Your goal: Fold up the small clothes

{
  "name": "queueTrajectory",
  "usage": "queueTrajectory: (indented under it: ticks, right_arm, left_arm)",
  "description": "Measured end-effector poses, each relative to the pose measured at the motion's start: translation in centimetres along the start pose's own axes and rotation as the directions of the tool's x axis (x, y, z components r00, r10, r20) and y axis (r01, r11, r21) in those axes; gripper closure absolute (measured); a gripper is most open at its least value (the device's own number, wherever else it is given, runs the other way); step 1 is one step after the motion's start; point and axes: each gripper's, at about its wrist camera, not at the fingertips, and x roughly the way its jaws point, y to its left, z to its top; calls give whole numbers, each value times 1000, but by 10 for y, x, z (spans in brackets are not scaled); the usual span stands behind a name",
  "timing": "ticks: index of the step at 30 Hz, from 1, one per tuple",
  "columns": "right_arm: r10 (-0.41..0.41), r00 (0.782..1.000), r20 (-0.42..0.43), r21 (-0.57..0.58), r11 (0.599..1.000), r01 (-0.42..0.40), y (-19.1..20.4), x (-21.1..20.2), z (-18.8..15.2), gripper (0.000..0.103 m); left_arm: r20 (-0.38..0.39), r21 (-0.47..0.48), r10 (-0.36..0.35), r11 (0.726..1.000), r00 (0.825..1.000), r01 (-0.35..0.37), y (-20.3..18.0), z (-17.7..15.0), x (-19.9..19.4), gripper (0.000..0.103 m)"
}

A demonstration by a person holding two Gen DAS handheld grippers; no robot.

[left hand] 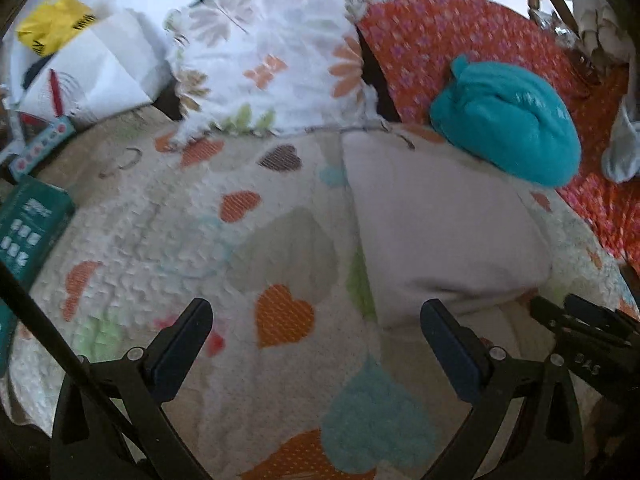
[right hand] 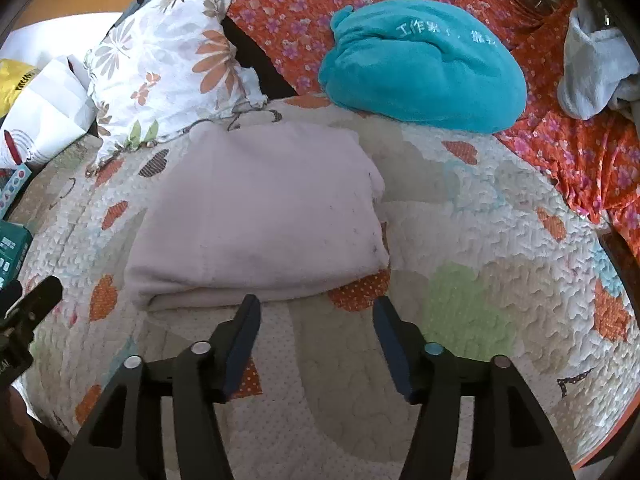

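A pale pink garment (right hand: 260, 216) lies folded into a flat block on the heart-patterned quilt (right hand: 480, 248). In the left wrist view the same garment (left hand: 444, 236) sits right of centre. My left gripper (left hand: 316, 310) stands wide open over bare quilt (left hand: 192, 220), its right finger just short of the garment's near edge. My right gripper (right hand: 316, 306) is open too, just in front of the garment's near fold, with nothing between its fingers. The right gripper's tip (left hand: 576, 320) shows at the lower right of the left view.
A teal fleece bundle (right hand: 424, 68) lies behind the garment on an orange floral sheet (right hand: 580, 160). A floral pillow (right hand: 168, 64) stands at the back left, white bags (left hand: 92, 68) and a green box (left hand: 28, 228) at the left. A grey-white cloth (right hand: 596, 76) sits far right.
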Motion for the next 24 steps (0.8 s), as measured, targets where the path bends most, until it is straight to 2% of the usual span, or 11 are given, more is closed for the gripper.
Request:
queueTrajectory:
  ticks: [3, 7, 13, 24]
  right_arm:
    - [-9, 1000, -24, -22, 1000, 8, 7, 11, 1, 37]
    - [2, 1000, -28, -6, 1000, -2, 11, 13, 2, 37]
    - [-26, 1000, -14, -86, 996, 25, 25, 13, -4, 31]
    - [-63, 998, 8, -129, 990, 64, 29, 11, -6, 30]
  left_arm:
    - [-36, 19, 10, 1000, 999, -9, -5, -1, 13, 0]
    - [-73, -24, -23, 999, 997, 21, 2, -2, 18, 0]
    - [-112, -54, 1, 999, 994, -8, 12, -4, 25, 0]
    - [-100, -76, -2, 997, 995, -5, 17, -4, 21, 0]
